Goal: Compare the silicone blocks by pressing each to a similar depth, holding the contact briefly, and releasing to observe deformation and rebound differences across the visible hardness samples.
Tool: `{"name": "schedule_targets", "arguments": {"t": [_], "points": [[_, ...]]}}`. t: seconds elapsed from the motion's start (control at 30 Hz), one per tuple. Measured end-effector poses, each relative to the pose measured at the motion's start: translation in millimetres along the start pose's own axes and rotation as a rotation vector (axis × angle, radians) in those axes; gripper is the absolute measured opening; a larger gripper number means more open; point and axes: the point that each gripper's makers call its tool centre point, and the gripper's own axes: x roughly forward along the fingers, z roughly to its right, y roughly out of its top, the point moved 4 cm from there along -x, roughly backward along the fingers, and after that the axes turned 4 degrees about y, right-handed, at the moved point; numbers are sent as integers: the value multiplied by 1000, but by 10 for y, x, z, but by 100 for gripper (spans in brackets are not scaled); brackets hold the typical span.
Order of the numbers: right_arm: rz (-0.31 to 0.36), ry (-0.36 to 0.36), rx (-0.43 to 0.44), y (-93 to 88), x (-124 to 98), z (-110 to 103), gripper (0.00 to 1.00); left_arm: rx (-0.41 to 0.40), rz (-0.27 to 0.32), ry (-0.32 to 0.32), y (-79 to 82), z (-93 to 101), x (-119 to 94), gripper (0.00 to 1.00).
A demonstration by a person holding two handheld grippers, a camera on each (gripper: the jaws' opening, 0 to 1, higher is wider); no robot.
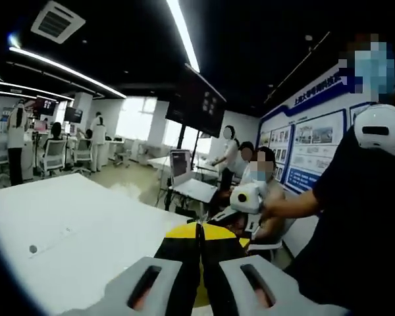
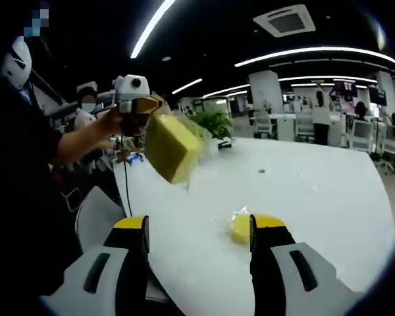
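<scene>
Left gripper [image 2: 139, 105], upper left of the right gripper view, clamps a yellow block [image 2: 172, 147]; right gripper [image 2: 199, 232] jaws stand wide apart above a white table [image 2: 316, 191].

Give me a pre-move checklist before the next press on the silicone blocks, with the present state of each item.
1. Left gripper shut on a sample: ok, in the right gripper view it holds the yellow block in clear wrap, lifted above the white table.
2. Right gripper free to press: ok, jaws open, nothing between them.
3. Second sample in place: ok, a yellow round piece lies on the table ahead of the right gripper.
4. Lifted block's grip secure: cannot tell, it hangs tilted.
5. Table space around the round piece: ok.
6. Hardness labels readable: cannot tell.
</scene>
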Motion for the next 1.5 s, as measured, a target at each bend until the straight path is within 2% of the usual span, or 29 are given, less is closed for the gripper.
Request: {"name": "schedule_targets", "arguments": {"t": [0.2,0.3,0.43,0.53,0.7,0.8,0.93,1.13,1.3,1.4,1.5], "points": [[107,155,21,392,247,-81,53,18,-4,-64,23,87,58,0],[98,182,-1,503,375,-55,54,56,-8,-102,69,118,67,0],[84,230,-20,586,522,-50,54,73,0,-112,150,83,70,0],[71,260,-28,631,623,-41,51,93,2,-112,207,47,63,0],[89,306,1,726,782,-19,48,113,13,-99,285,-43,43,0],[113,343,39,796,863,-26,44,115,16,-95,303,-87,27,0],[134,362,59,852,942,6,39,122,41,-94,326,-168,-11,0],[108,354,58,870,1102,104,38,115,55,-60,331,-346,-50,0],[108,356,-37,952,1166,128,29,117,73,-35,374,-457,-73,0],[107,324,-108,1009,1214,229,26,121,81,-16,407,-522,-74,0],[96,306,-131,1033,1259,306,22,123,79,9,415,-601,-72,0]]}}
